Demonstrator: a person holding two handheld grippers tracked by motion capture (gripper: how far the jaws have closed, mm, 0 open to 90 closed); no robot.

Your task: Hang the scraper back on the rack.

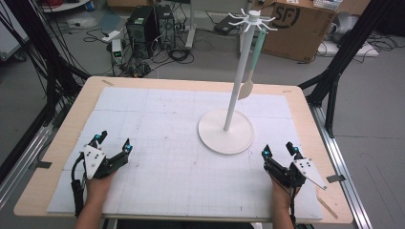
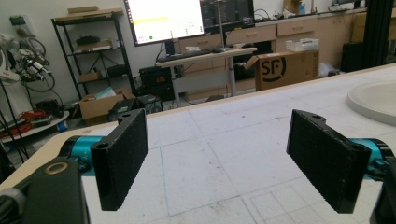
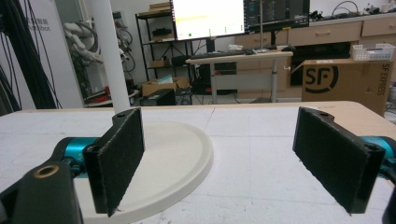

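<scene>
A white stand (image 1: 236, 81) with a round base (image 1: 215, 136) rises from the middle right of the white mat (image 1: 157, 167). From one of its top hooks hangs a spatula (image 1: 252, 64) with a pale green handle and a beige blade. My left gripper (image 1: 113, 143) rests open near the mat's front left, with nothing between its jaws (image 2: 217, 158). My right gripper (image 1: 279, 150) rests open at the front right, just right of the base (image 3: 173, 158), with nothing held (image 3: 219, 158). The stand's pole (image 3: 109, 56) passes up the left of the right gripper view.
The wooden table (image 1: 62, 138) borders the mat on all sides. Black frame legs (image 1: 334, 81) stand at the right and cables (image 1: 28, 62) at the left. On the floor behind are computers (image 1: 148, 26) and a cardboard box (image 1: 298, 28).
</scene>
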